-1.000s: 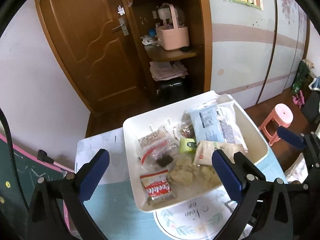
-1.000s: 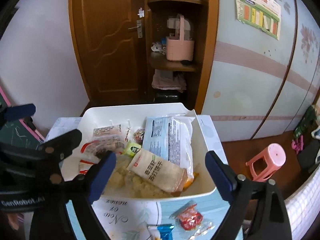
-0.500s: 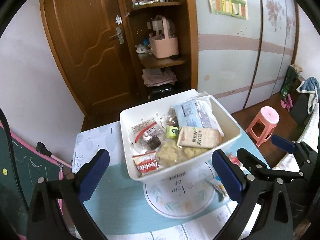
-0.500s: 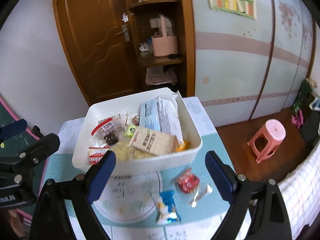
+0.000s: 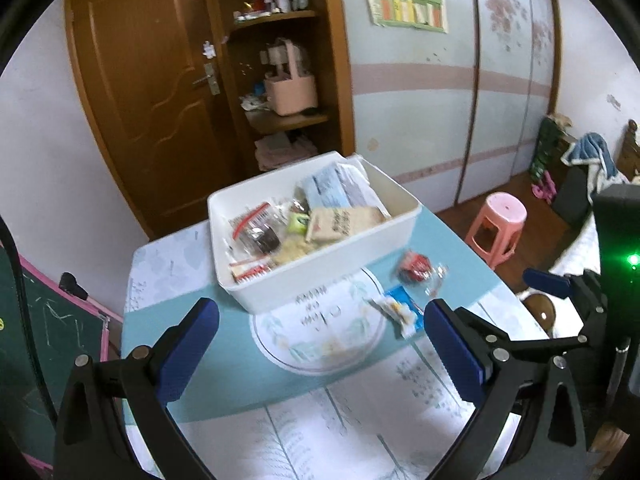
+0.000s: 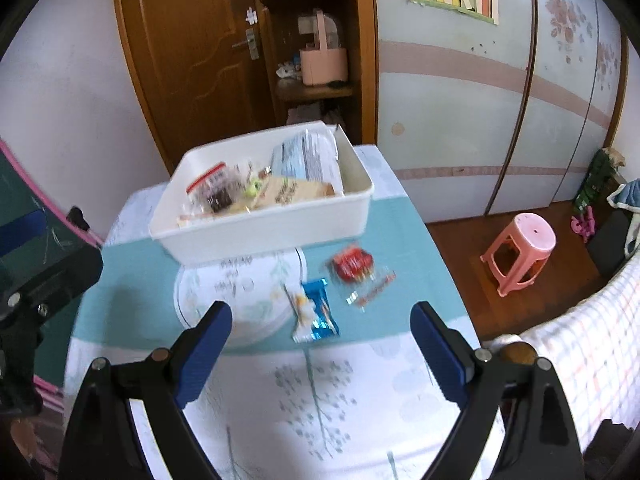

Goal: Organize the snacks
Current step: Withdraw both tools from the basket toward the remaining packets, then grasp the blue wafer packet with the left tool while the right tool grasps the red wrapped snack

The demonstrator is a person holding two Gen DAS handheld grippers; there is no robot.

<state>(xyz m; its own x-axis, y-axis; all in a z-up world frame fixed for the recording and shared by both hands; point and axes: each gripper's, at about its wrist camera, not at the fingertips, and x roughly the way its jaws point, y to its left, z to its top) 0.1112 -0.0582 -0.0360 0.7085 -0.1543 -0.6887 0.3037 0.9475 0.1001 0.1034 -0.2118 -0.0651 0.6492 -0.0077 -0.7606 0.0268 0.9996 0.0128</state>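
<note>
A white bin (image 5: 360, 256) (image 6: 280, 228) full of snack packets stands at the far end of the table. On the teal cloth to its right lie a red packet (image 5: 414, 268) (image 6: 352, 262), a clear wrapper (image 6: 370, 286) and a blue-and-white packet (image 5: 400, 312) (image 6: 316, 312). My left gripper (image 5: 320, 348) is open and empty, held above the near table, well short of the bin. My right gripper (image 6: 320, 354) is open and empty, just short of the blue packet.
A round white placemat (image 6: 240, 288) lies before the bin. A pink stool (image 6: 520, 252) stands on the floor to the right. A brown door (image 5: 152, 92) and shelves with a pink basket (image 5: 290, 92) are behind. A chalkboard (image 5: 24, 320) is at the left.
Both grippers have pulled back from the bin toward the near side of the table. The loose packets on the cloth have come into view. Both stay open and empty.
</note>
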